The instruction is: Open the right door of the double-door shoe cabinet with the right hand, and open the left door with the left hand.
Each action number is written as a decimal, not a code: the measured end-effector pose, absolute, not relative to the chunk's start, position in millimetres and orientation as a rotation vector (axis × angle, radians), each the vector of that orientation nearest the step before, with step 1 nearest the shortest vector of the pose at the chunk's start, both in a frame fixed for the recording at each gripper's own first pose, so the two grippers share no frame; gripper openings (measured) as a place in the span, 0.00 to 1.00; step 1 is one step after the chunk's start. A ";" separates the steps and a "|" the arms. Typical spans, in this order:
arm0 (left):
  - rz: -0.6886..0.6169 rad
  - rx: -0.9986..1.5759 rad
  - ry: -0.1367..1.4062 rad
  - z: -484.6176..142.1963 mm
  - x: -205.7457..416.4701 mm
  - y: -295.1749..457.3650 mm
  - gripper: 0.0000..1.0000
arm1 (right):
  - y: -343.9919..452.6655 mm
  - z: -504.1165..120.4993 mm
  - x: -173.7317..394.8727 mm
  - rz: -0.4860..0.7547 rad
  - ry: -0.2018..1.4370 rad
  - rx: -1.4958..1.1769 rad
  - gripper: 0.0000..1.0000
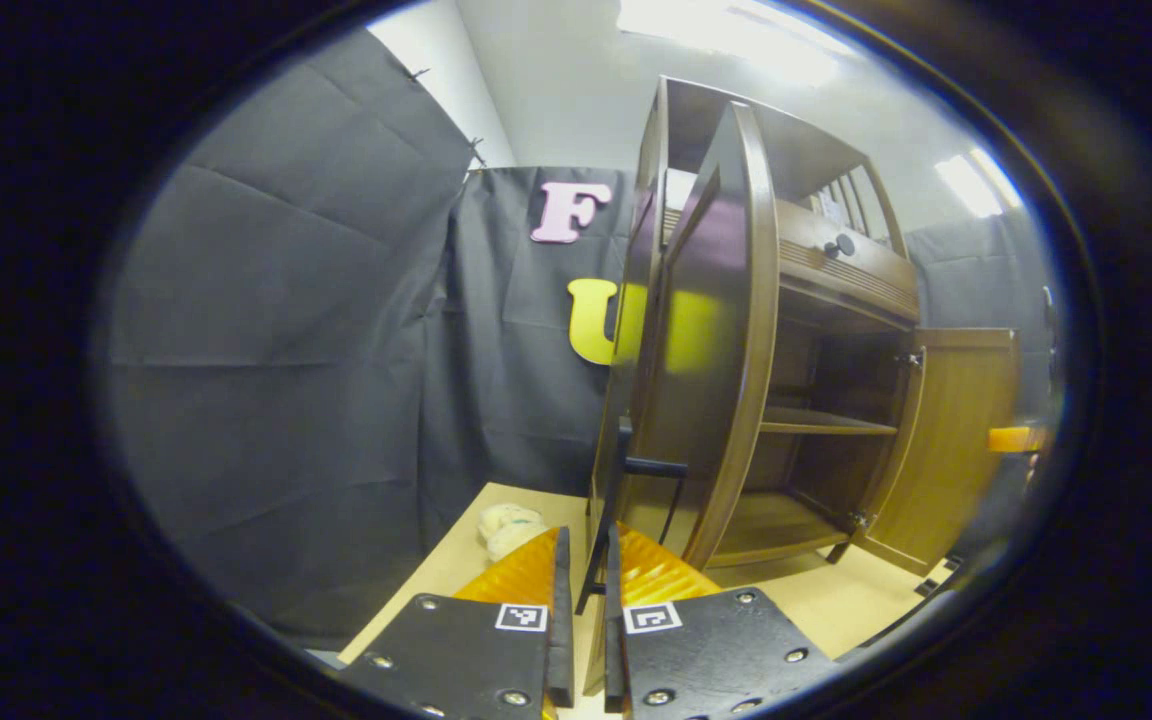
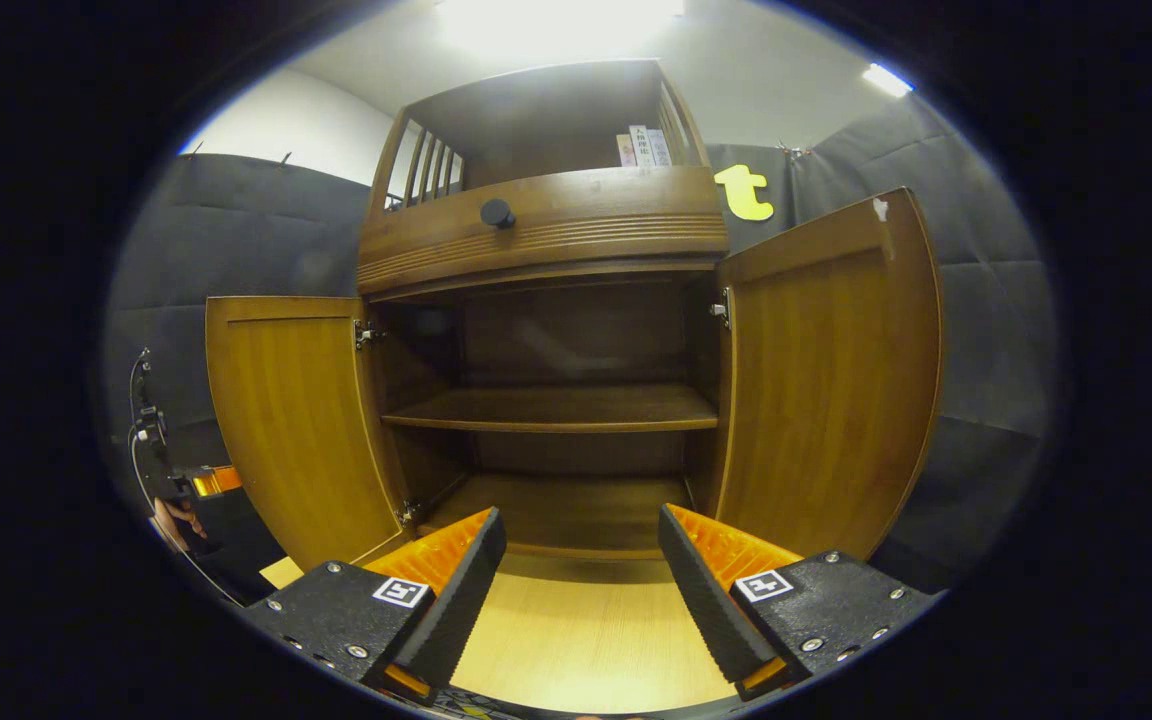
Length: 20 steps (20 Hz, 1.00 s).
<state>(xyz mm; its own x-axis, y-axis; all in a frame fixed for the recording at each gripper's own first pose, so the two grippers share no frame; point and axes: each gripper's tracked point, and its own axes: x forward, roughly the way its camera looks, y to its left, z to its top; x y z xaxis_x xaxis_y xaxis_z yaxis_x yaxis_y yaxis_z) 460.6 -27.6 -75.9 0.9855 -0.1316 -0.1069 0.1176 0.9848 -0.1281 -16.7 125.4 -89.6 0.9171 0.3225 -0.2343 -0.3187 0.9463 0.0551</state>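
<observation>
Left door [image 1: 706, 340] hides cabinet interior — edge-on.

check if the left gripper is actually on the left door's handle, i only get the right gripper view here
Observer: Yes. In the left gripper view the left gripper has both fingers closed on the dark handle of the left door.
Operator: anything lying near that door
Observer: A small pale soft thing, perhaps a toy, lies on the light wood surface by the cabinet's foot, apart from the door.
Operator: how does the door look from there
Observer: It is seen nearly edge-on, and its outer face is glossy.
</observation>
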 end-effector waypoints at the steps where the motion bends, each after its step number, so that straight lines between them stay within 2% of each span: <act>1: -0.133 -0.135 0.116 -75.3 460.6 -28.2 0.13 | 127.6 -86.4 -14.6 0.331 0.239 0.003 0.91; 2: -0.140 -0.147 0.117 -74.2 461.1 -29.9 0.12 | 130.9 -83.1 -10.3 0.333 0.232 -0.013 0.95; 3: -0.143 -0.155 0.118 -73.9 459.6 -29.5 0.09 | 131.8 -80.2 -7.0 0.332 0.223 -0.027 0.91; 4: -0.142 -0.162 0.123 -74.7 458.2 -30.9 0.13 | 130.9 -79.2 -6.1 0.330 0.216 -0.034 0.91; 7: -0.123 -0.175 0.133 -74.7 454.7 -29.3 0.13 | 130.8 -76.6 0.1 0.326 0.205 -0.020 0.95; 10: -0.015 -0.151 0.143 -77.5 448.5 -9.7 0.11 | 130.3 -79.3 6.8 0.327 0.209 0.004 0.95; 11: 0.018 -0.157 0.142 -76.5 444.7 -5.8 0.12 | 129.5 -77.7 8.7 0.332 0.207 0.015 0.91; 12: 0.054 -0.165 0.136 -73.8 444.2 -4.2 0.12 | 127.8 -75.8 10.3 0.333 0.200 0.023 0.91; 13: 0.093 -0.169 0.122 -69.6 444.4 -0.5 0.17 | 126.1 -73.2 11.9 0.333 0.193 0.027 0.91; 14: 0.130 -0.169 0.097 -62.9 445.2 1.2 0.12 | 122.1 -71.8 13.6 0.331 0.186 0.028 0.91; 15: 0.155 -0.171 0.067 -57.9 448.3 4.7 0.17 | 117.4 -69.5 15.1 0.328 0.179 0.028 0.91; 16: 0.180 -0.170 0.038 -51.5 449.2 4.5 0.07 | 114.2 -68.2 16.5 0.327 0.174 0.027 0.91; 17: 0.201 -0.161 0.010 -46.3 448.0 6.1 0.12 | 109.6 -66.6 17.6 0.325 0.171 0.024 0.95; 18: 0.218 -0.144 -0.014 -41.8 450.4 5.7 0.17 | 104.3 -64.9 18.4 0.325 0.170 0.020 0.95; 19: 0.227 -0.123 -0.030 -36.5 450.1 6.4 0.26 | 100.5 -62.3 17.9 0.332 0.170 0.020 0.95; 20: 0.229 -0.102 -0.037 -33.4 451.1 4.9 0.35 | 97.9 -60.3 16.1 0.345 0.172 0.023 0.91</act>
<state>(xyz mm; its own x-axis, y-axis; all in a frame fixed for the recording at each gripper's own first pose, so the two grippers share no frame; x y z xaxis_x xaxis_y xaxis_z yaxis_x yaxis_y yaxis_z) 451.1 4.9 -33.4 0.9732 0.2284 0.0252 -0.2247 0.9687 -0.1053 16.1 97.9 -60.3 0.9268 0.3382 -0.1635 -0.3344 0.9410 0.0512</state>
